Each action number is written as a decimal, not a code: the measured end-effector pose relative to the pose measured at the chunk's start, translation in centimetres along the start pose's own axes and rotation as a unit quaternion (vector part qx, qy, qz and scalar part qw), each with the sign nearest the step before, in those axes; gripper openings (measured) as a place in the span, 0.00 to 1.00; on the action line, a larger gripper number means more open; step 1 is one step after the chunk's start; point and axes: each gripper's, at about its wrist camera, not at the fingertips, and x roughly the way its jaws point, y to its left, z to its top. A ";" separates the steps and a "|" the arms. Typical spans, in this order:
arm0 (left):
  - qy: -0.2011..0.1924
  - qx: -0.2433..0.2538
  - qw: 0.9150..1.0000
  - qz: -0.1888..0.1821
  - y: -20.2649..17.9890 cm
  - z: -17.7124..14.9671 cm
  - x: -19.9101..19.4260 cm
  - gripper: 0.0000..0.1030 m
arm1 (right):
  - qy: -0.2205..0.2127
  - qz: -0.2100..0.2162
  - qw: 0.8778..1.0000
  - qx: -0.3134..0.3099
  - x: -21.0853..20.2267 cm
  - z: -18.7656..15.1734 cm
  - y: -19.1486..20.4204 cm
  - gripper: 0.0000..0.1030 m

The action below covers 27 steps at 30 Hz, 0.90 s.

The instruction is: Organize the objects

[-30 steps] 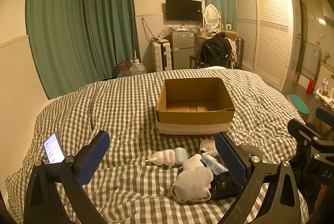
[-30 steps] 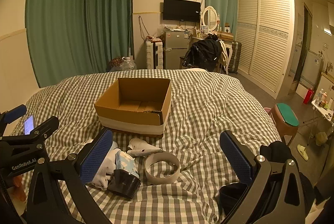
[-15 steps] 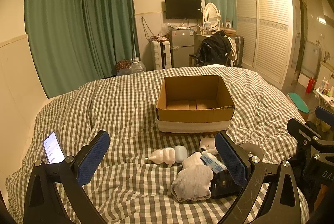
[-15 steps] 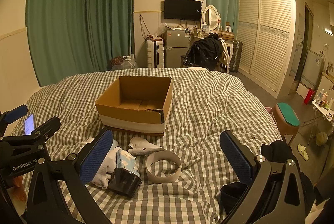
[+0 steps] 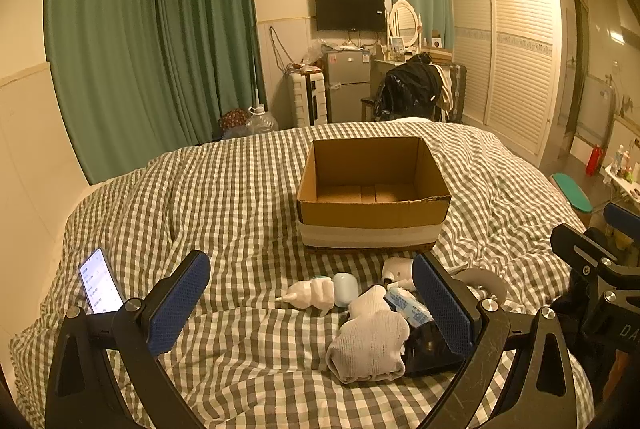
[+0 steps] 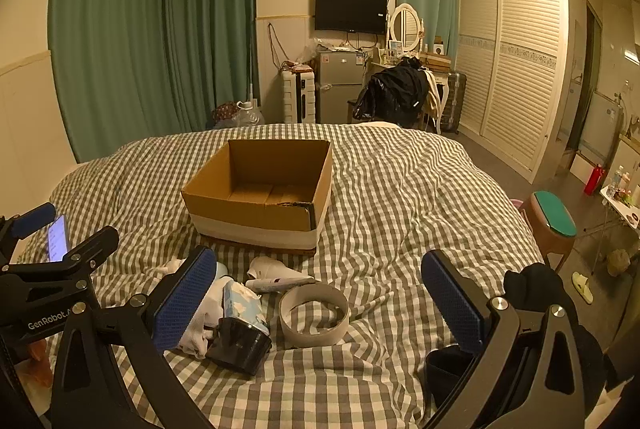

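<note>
An empty cardboard box [image 5: 372, 185] [image 6: 260, 189] stands open on the checked bedspread. In front of it lies a small heap: a white rolled sock [image 5: 370, 343], a white squeeze bottle [image 5: 308, 293], a pale blue case [image 5: 345, 288], a tissue packet [image 5: 408, 307] [image 6: 242, 303], a black container [image 6: 238, 345], a white tube [image 6: 276, 275] and a grey tape ring [image 6: 314, 315]. My left gripper [image 5: 312, 305] hovers open just before the heap. My right gripper [image 6: 320, 305] is open too, with the tape ring between its fingers' line of sight.
A lit phone [image 5: 100, 281] lies on the bed at the left. A green-topped stool [image 6: 554, 221] stands beside the bed on the right. Green curtains, a small fridge [image 5: 346, 85], a chair with dark clothes and a white wardrobe line the far wall.
Both views have shifted only slightly; the box and the heap sit a touch differently in frame. Neither gripper has opened, shut or taken hold of anything.
</note>
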 end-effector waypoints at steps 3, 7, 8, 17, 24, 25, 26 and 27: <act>0.002 0.000 1.000 -0.003 -0.1 0.0 0.1 1.00 | -0.001 0.000 1.000 -0.001 0.0 0.0 0.0 1.00; 0.007 0.000 1.000 -0.007 -0.1 -0.1 0.5 1.00 | 0.001 0.002 1.000 0.001 0.2 -0.1 -0.2 1.00; 0.008 0.001 1.000 -0.007 -0.2 -0.2 0.5 1.00 | 0.003 0.002 1.000 0.002 0.3 -0.1 -0.2 1.00; 0.071 0.025 0.997 -0.008 -1.2 -1.8 3.4 1.00 | 0.022 -0.002 1.000 0.008 1.5 -0.6 -0.9 1.00; 0.120 0.049 0.991 -0.016 -2.3 -4.4 6.4 1.00 | 0.108 -0.016 0.994 -0.007 5.9 -3.2 -1.3 1.00; 0.127 0.053 0.990 -0.018 -2.5 -4.6 6.8 1.00 | 0.120 -0.018 0.993 -0.009 6.5 -3.5 -1.3 1.00; 0.136 0.060 0.989 -0.020 -2.8 -5.0 7.4 1.00 | 0.134 -0.020 0.991 -0.011 7.2 -4.0 -1.3 1.00; 0.142 0.064 0.988 -0.021 -3.1 -5.2 7.8 1.00 | 0.148 -0.020 0.989 -0.013 8.0 -4.6 -1.3 1.00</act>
